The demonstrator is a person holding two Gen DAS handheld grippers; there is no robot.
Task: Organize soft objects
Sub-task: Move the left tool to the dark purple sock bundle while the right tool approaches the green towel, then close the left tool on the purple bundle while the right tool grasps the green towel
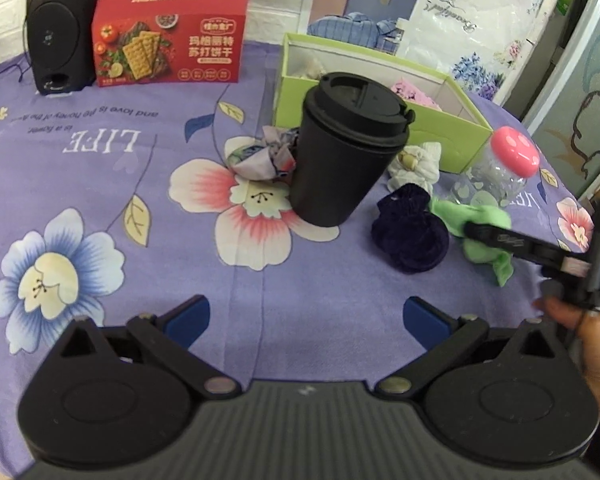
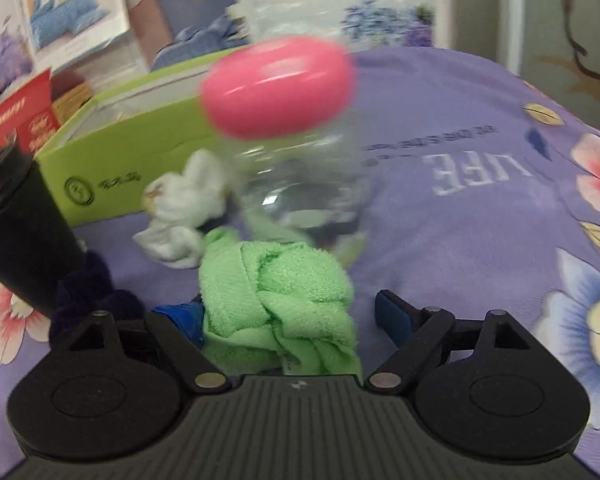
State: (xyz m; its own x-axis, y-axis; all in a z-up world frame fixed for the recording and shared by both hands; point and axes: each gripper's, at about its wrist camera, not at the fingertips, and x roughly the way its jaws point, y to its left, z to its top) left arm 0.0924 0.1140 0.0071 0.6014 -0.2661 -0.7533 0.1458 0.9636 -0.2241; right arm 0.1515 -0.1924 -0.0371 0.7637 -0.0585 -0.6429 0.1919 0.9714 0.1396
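- black lidded cup (image 1: 346, 152) stands upright at the middle of the flowered purple cloth (image 1: 100, 184)
- red cracker box (image 1: 171, 31) upright at 11 o'clock from the cup, well apart from it
- black speaker (image 1: 56, 26) just beside the cracker box, at its 9 o'clock
- clear bottle with a pink cap (image 1: 496, 168) at 3 o'clock from the cup, blurred in the right wrist view
- printed leaflets (image 2: 66, 12) against the back wall at 12 o'clock

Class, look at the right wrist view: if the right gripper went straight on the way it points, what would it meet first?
The green towel bundle, already between the open right gripper fingers. Behind it stands the clear bottle with the pink cap, though depth there is unclear.
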